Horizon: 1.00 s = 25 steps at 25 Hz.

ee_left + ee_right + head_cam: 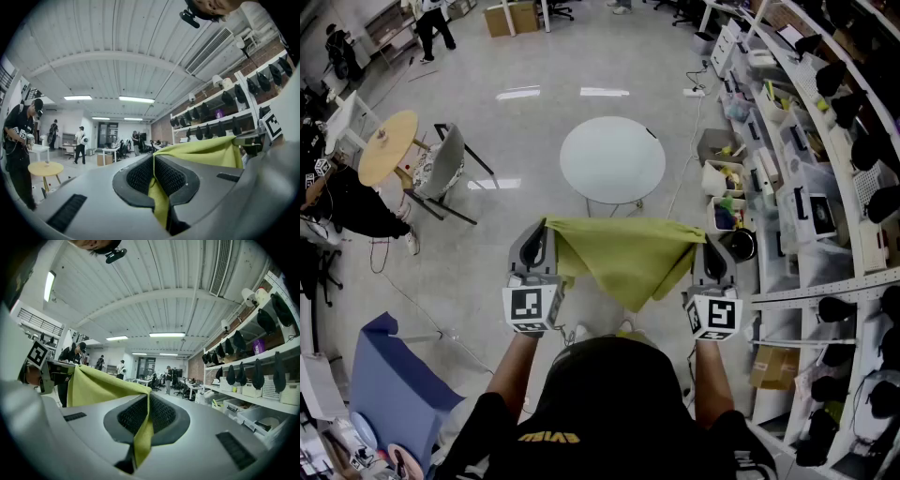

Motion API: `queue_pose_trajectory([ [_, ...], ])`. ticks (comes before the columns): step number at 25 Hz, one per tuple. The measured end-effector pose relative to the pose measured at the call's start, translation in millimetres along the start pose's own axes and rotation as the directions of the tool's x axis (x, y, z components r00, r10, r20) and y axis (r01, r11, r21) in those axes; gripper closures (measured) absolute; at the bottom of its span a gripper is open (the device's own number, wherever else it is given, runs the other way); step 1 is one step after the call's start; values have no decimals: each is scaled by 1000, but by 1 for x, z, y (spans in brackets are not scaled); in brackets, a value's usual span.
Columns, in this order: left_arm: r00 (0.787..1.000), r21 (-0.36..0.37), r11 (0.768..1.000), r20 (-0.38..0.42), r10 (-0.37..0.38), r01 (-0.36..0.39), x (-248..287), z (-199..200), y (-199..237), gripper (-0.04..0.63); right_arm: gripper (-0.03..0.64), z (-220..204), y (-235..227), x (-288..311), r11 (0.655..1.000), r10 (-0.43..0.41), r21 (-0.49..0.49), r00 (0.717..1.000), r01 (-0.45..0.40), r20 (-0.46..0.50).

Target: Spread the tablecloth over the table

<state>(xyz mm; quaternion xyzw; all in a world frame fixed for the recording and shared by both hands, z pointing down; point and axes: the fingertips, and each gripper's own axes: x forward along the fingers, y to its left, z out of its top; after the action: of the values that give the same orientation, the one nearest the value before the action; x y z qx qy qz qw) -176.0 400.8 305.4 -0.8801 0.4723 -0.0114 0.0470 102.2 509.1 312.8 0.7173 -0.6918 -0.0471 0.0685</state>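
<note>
A yellow-green tablecloth [626,255] hangs stretched between my two grippers, sagging to a point in the middle. My left gripper [546,223] is shut on its left corner, and my right gripper [704,240] is shut on its right corner. In the left gripper view the cloth [206,152] runs out of the closed pads toward the right. In the right gripper view the cloth [101,385] runs off to the left. The round white table [612,159] stands on the floor ahead of the cloth, bare on top.
Shelving [825,178] packed with bins and dark items runs along the right side. A small round wooden table [388,146] and a grey chair [442,167] stand at the left, with a person [347,202] beside them. A blue seat [394,384] is at lower left.
</note>
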Motion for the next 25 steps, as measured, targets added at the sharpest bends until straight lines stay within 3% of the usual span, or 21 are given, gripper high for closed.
queue_pose_trajectory([
  [6, 999, 14, 999, -8, 39, -39, -16, -3, 12, 571, 607, -3, 11, 16, 999, 46, -19, 999, -46, -15],
  [11, 1000, 7, 1000, -19, 20, -20, -14, -9, 3, 571, 607, -4, 3, 8, 1000, 21, 20, 1000, -21, 2],
  [16, 1000, 58, 998, -26, 9, -7, -16, -12, 6, 571, 607, -1, 7, 9, 999, 30, 22, 1000, -30, 6],
  [25, 1000, 28, 1000, -22, 5, -5, -26, -8, 21, 571, 607, 7, 23, 9, 999, 31, 11, 1000, -31, 3],
])
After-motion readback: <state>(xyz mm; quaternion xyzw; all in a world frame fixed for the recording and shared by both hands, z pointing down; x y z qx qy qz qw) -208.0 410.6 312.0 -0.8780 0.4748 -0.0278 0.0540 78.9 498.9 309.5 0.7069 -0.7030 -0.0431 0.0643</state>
